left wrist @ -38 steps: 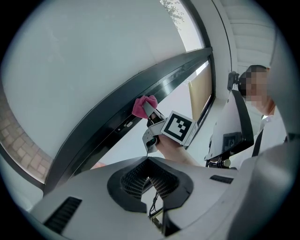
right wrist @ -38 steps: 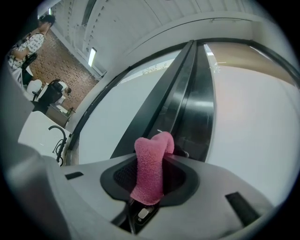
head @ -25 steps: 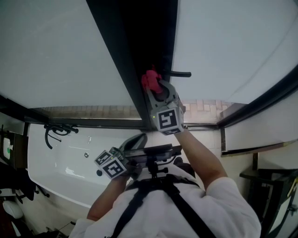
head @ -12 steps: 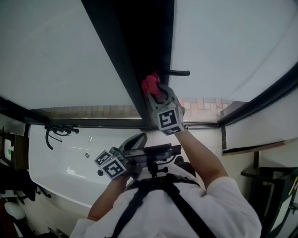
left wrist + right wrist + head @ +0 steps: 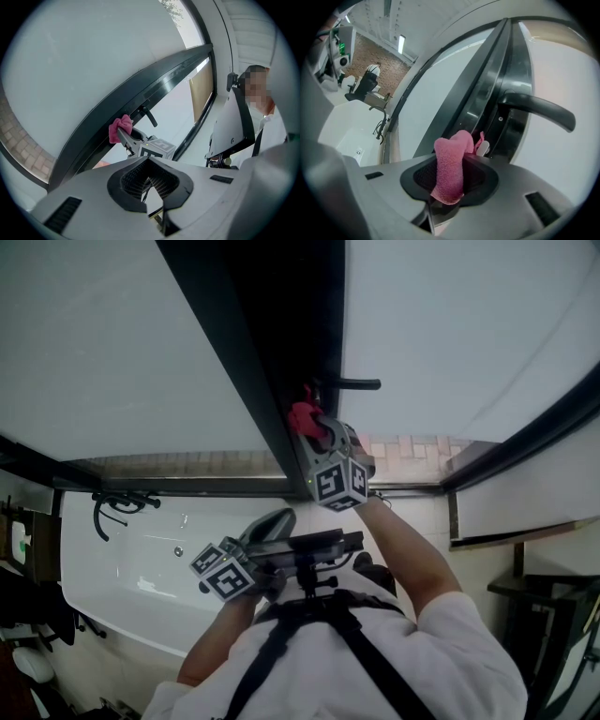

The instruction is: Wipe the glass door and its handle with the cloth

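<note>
Right gripper view: one pink cloth, a folded strip, stands lengthwise out of the jaws of the right gripper, which clench it. Its rounded tip points at the dark door frame, just beside the base of the single black handle. The handle's long axis runs out over the glass door. Two grippers show; the left gripper is clenched on nothing, low near the person's chest.
</note>
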Demonstrator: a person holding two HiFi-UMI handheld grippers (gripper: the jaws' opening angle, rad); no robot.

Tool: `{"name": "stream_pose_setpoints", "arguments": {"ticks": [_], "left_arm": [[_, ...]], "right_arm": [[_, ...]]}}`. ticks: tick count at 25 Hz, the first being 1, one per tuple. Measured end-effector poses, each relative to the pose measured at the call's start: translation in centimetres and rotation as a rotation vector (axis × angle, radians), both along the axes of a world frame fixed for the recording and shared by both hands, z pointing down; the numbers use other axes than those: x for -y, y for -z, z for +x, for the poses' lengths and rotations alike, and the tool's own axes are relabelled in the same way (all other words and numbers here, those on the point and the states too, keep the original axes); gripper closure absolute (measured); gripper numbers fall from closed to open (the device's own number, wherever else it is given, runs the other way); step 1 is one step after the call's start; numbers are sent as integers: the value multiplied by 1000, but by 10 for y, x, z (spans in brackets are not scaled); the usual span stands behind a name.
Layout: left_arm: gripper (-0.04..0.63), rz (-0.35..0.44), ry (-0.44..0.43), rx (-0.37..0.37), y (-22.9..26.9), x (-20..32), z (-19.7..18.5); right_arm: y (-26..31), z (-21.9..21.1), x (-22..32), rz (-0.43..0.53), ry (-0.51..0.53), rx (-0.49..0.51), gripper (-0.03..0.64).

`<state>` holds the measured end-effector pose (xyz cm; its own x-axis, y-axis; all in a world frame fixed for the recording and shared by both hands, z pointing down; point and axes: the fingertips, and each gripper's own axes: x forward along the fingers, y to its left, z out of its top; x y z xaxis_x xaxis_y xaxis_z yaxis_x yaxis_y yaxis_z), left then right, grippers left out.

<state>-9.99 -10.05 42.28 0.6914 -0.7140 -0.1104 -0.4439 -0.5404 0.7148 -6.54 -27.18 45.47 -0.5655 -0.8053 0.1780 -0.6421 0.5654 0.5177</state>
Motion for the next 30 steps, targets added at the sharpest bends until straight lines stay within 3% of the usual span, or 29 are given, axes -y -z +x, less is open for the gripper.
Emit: {"name": "stream_pose_setpoints", "arguments": {"ticks": [6, 14, 23, 30], "left_arm": [[607, 1, 6, 6, 1, -1, -1], [607, 9, 20, 11, 4, -2, 2], [607, 14, 30, 5, 7, -2, 3], [607, 22, 38, -6, 11, -2, 4]], "right_arm": [[-18, 0, 3, 23, 29, -107, 509], [-34, 8, 12, 130, 119, -359, 509], [-55, 6, 24, 226, 147, -607, 508], [-75, 8, 24, 184, 209, -772, 508]]}}
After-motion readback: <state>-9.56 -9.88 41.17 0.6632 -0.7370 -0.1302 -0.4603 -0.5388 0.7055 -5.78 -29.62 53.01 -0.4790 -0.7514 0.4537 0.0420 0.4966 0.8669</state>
